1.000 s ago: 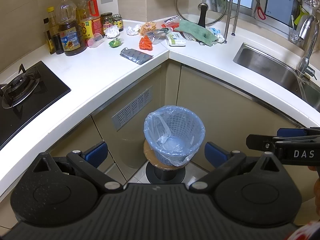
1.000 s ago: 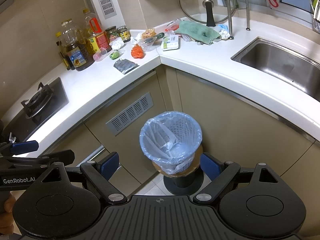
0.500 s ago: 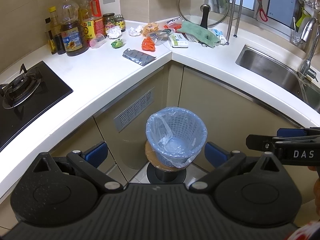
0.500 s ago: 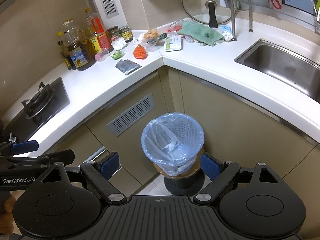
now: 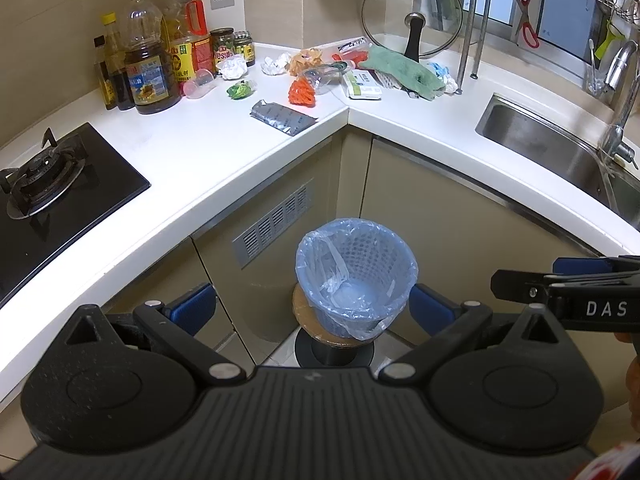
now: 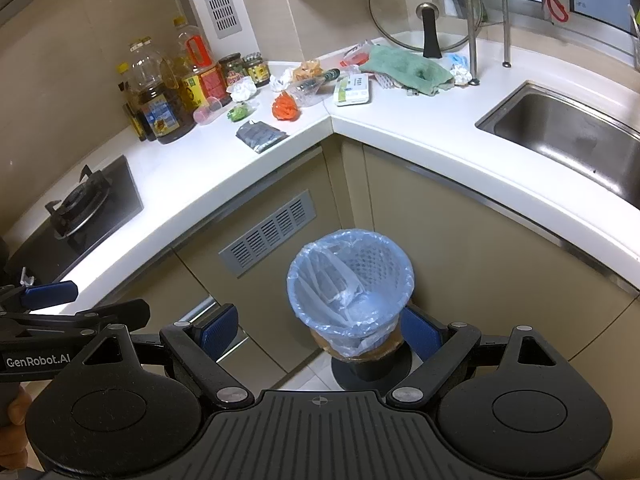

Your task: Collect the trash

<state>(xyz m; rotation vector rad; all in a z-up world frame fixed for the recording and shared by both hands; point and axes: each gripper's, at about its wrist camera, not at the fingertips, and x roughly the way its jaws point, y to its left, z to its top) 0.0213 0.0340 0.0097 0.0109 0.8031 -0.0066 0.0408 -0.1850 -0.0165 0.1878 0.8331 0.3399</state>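
Observation:
A blue mesh bin (image 5: pixel 356 276) (image 6: pixel 351 280) lined with a clear bag stands on a round stool in the cabinet corner. Trash lies in the counter's far corner: a grey foil pouch (image 5: pixel 282 117) (image 6: pixel 261 136), an orange wrapper (image 5: pixel 301 92) (image 6: pixel 285 107), a green scrap (image 5: pixel 239 90), crumpled white paper (image 5: pixel 233 67) (image 6: pixel 243 90) and a white-green packet (image 5: pixel 362 85) (image 6: pixel 353 89). My left gripper (image 5: pixel 312 306) is open and empty, low in front of the bin. My right gripper (image 6: pixel 318 326) is also open and empty, with the bin between its blue pads.
Oil bottles (image 5: pixel 147 76) and jars stand at the back left by a gas hob (image 5: pixel 44 174). A green cloth (image 5: pixel 402 68), a glass lid (image 5: pixel 412 16) and a steel sink (image 5: pixel 560 152) lie to the right. White counter (image 5: pixel 200 160) wraps around the corner.
Both cameras have risen and drifted slightly back, so the counter and bin sit a little lower and farther in view. Neither gripper has altered its opening.

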